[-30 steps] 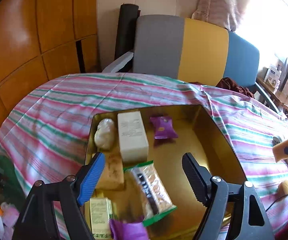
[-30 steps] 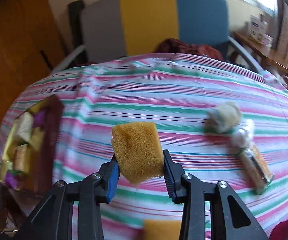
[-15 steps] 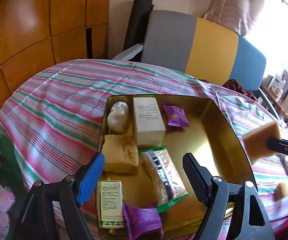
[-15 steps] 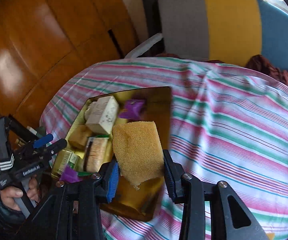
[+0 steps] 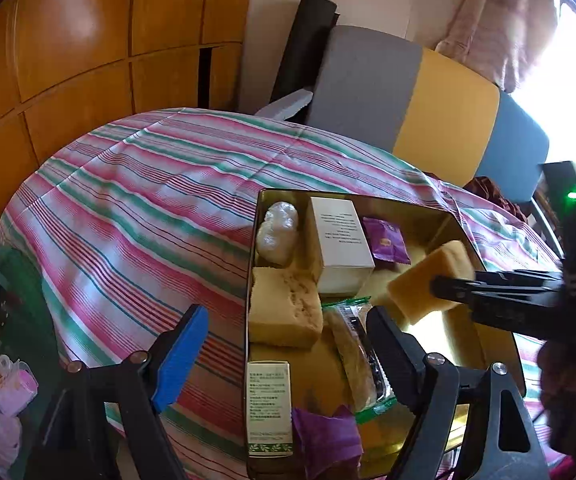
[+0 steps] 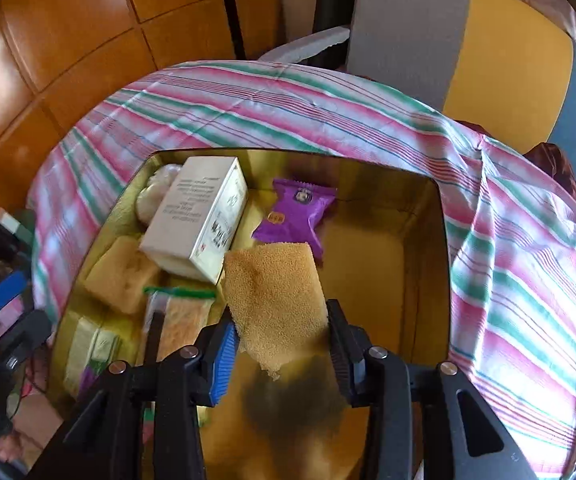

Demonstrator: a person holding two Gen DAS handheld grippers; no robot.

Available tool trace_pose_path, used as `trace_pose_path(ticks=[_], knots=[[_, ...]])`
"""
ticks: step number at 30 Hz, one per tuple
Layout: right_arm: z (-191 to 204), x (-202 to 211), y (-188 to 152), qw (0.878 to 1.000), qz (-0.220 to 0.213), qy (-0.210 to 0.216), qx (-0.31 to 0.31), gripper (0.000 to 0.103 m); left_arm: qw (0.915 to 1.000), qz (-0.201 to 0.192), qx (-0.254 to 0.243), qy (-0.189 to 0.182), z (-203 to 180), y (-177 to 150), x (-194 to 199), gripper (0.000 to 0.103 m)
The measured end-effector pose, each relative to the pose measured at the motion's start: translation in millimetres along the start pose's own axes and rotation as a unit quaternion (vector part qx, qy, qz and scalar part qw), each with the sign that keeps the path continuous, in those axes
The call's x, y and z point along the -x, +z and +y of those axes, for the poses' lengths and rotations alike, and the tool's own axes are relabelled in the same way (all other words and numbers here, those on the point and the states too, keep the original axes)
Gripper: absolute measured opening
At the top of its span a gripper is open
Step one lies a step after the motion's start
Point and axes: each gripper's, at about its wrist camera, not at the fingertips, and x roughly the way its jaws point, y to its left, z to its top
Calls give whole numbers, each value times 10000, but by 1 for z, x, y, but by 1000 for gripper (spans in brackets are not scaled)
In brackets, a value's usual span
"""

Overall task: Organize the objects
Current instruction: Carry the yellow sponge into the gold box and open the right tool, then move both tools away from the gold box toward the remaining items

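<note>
The tabletop [image 5: 140, 208] under its striped cloth carries a gold tin [image 6: 428, 264] near the front edge, with a grey, yellow and blue chair [image 5: 428, 100] beyond it on the far side. Inside the tin, the left half is crowded: a white box [image 6: 196, 220], a yellow sponge block [image 5: 284, 312] in front of it, a long snack packet [image 5: 354, 364], a small green-printed box [image 5: 269, 404] and a purple sachet [image 6: 296, 216] toward the far wall. The right half is bare gold floor.

The right claw [image 6: 280, 352] is clamped on a sponge [image 6: 276, 304], held above that bare floor, just right of the white box and in front of the purple sachet. The left claw [image 5: 288, 348] stands apart with nothing between its pads, hovering over the tin's near left corner.

The sponge looks light, soft and springy. It squashes under the pads rather than slipping, so a grip across its narrow sides, as here, should hold, and a drop would do it no harm. It may spring back or tip once let go.

The right wrist view shows the sponge's coarse face, the pads pressing its sides and the free space below. The left wrist view shows it from the side, clear of the floor and tilted, and also the white bundle [image 5: 278, 232] in the far left corner, half hidden in the other view.
</note>
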Motion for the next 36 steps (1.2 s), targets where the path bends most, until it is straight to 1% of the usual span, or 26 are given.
trace_pose_path(ticks=[1,3,4,5,8,11,13,15,21,28,32,36], knots=[[-2,0,0,10000,-25,65,-48,47,10000,1,10,15,0,0,0,82],[-2,3,0,9993,-122,319,-149,57,9999,-62,-38,92,0,0,1,82],[-2,8,-2,9989,-216,387,-151,66,9998,-131,-93,148,-1,0,3,83],[-1,11,-4,9986,-291,416,-141,73,9994,-225,-147,208,-3,0,6,83],[-4,25,-10,9967,-547,555,-237,73,9981,-508,-216,280,-5,1,16,82],[-11,42,-20,9943,-769,639,-366,74,9966,-771,-264,156,-7,4,27,83],[-16,49,-28,9931,-842,658,-484,74,9959,-826,-344,127,-11,4,32,83],[-20,54,-35,9924,-886,629,-574,74,9959,-822,-377,93,-15,5,34,83],[-34,73,-63,9918,-1008,363,-703,74,9958,-780,-482,-3,-27,2,35,83],[-55,93,-95,9894,-1105,202,-914,74,9934,-803,-805,-156,-50,-4,41,83],[-76,103,-114,9860,-1149,110,-1205,74,9915,-779,-1006,-253,-65,-7,42,83],[-101,114,-130,9820,-1166,-86,-1486,74,9891,-740,-1226,-352,-82,-10,41,83]])
